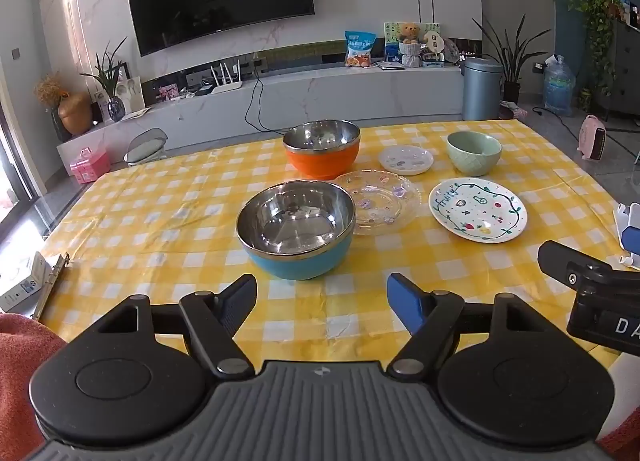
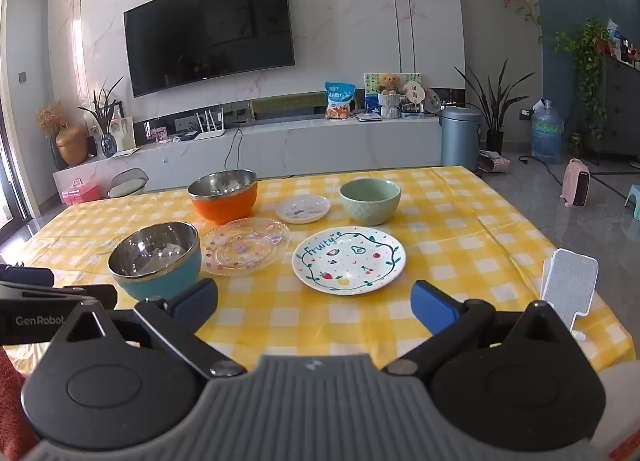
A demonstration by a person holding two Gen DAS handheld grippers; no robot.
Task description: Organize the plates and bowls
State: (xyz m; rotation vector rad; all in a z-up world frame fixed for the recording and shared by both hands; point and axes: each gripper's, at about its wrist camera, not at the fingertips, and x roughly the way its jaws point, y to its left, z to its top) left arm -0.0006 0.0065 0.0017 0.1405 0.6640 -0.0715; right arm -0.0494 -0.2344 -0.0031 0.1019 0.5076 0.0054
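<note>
On the yellow checked tablecloth stand a blue steel bowl, an orange steel bowl, a green ceramic bowl, a clear glass plate, a small white plate and a white "Fruity" plate. My left gripper is open and empty, just in front of the blue bowl. My right gripper is open and empty, in front of the Fruity plate.
A white and blue holder stands at the table's right edge. A white box and a binder lie at the left edge. Behind the table are a TV console, a bin and a small chair.
</note>
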